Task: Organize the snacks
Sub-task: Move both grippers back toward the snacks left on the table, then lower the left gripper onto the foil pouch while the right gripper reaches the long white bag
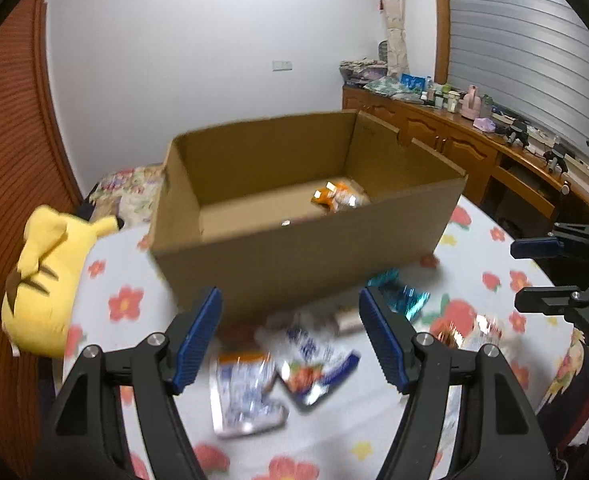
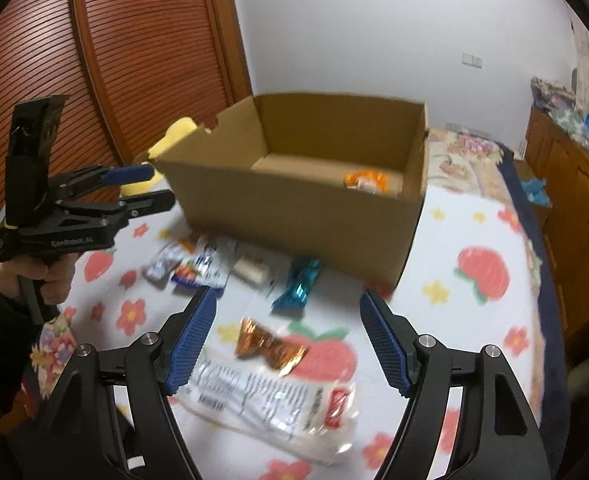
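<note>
An open cardboard box (image 1: 294, 256) (image 2: 294, 204) stands on the flowered cloth, with an orange snack pack (image 1: 336, 196) (image 2: 366, 182) inside. Loose snacks lie in front of it: two white-blue packets (image 1: 244, 392) (image 1: 314, 364), a teal wrapper (image 1: 402, 298) (image 2: 300, 282), a copper wrapper (image 2: 268, 346), a large clear-white pack (image 2: 278, 400) and a small cream pack (image 2: 250, 268). My left gripper (image 1: 290, 336) is open and empty above the white-blue packets. My right gripper (image 2: 288, 340) is open and empty above the copper wrapper and clear pack.
A yellow plush toy (image 1: 42, 276) lies left of the box. A wooden cabinet (image 1: 474, 152) cluttered with small items runs along the right. A slatted wooden door (image 2: 94, 60) stands behind on the left. The flowered cloth (image 2: 474, 300) spreads right of the box.
</note>
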